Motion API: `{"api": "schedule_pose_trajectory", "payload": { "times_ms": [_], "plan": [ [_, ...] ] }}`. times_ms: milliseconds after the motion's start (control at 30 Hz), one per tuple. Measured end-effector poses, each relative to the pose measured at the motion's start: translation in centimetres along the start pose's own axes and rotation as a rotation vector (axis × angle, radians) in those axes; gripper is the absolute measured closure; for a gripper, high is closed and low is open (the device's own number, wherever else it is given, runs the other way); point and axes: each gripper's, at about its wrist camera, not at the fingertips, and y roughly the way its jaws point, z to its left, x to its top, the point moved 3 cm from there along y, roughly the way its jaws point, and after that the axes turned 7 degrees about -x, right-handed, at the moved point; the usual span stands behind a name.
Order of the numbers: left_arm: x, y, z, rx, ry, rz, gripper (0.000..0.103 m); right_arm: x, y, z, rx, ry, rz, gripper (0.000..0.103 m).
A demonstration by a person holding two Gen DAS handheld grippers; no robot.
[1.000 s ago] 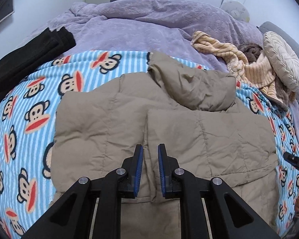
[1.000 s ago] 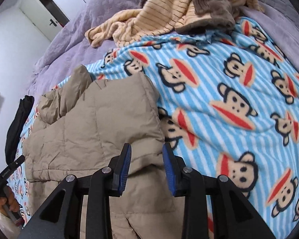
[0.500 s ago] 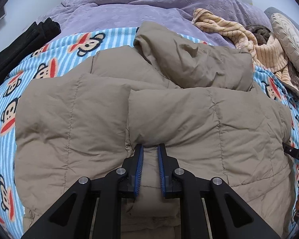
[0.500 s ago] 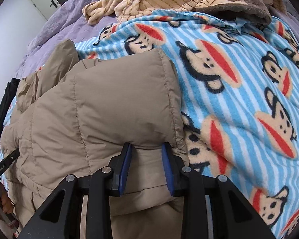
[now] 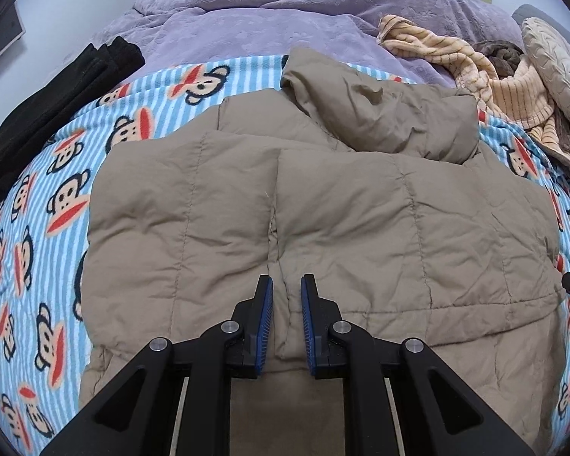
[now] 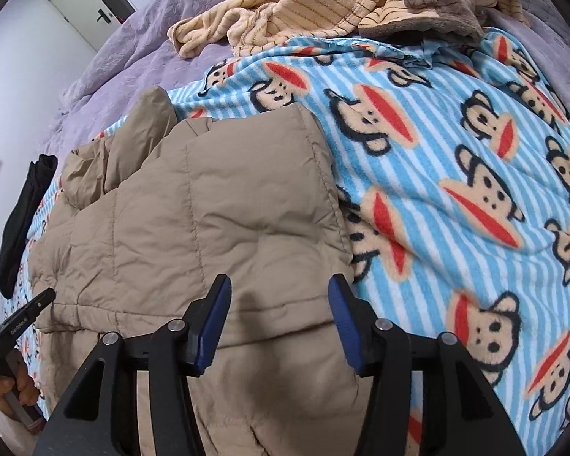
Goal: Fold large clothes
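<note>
Now both grippers' fingers apart over jacket (image 5: 323, 205) — perhaps touching — black clothes (image 5: 49, 91) beside.

Home bedroom: bed (image 5: 247, 15), pillow (image 5: 554, 64), door (image 6: 76, 19).

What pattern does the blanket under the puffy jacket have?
Blue-white stripes with cartoon monkey faces, clearest in the right wrist view.

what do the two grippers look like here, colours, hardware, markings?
Both match: the left gripper and right gripper have matte black angular linkage arms with triangular cut-outs and round silver pivot screws. Each finger carries a ribbed blue pad. No cables visible. In the right wrist view, the left gripper's black side shows small white lettering, too small to read.
</note>
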Motion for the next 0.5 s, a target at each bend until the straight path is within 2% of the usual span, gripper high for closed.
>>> {"api": "schedule_pose_trajectory", "payload": {
  "times_ms": [167,200,233,267,300,333,500],
  "plan": [
    [-2.1,-1.0,-0.7,0.013,0.016,0.022,0.086,-3.1,-1.2,-0.4,0.032,0.023,0.051,0.04],
    [-2.5,-1.1,-0.8,0.012,0.015,0.03,0.079,-3.6,-1.2,-0.4,0.033,0.022,0.062,0.039],
    [-3.0,-1.2,-0.8,0.012,0.009,0.041,0.062,-4.2,-1.3,-0.5,0.034,0.022,0.072,0.039],
    [-3.5,-1.4,-0.8,0.016,-0.001,0.045,0.016,-4.7,-1.4,-0.6,0.035,0.023,0.081,0.038],
    [-4.0,-2.0,-0.8,0.028,-0.015,0.028,0.0,-5.2,-1.4,-0.8,0.036,0.024,0.087,0.038],
    [-4.4,-2.6,-0.9,0.032,-0.018,0.004,0.0,-5.6,-1.4,-0.9,0.036,0.027,0.092,0.038],
    [-6.6,-3.3,-1.3,0.032,-0.01,0.055,0.0,-7.2,-2.1,-1.6,0.044,0.045,0.121,0.037]
  ]
}}
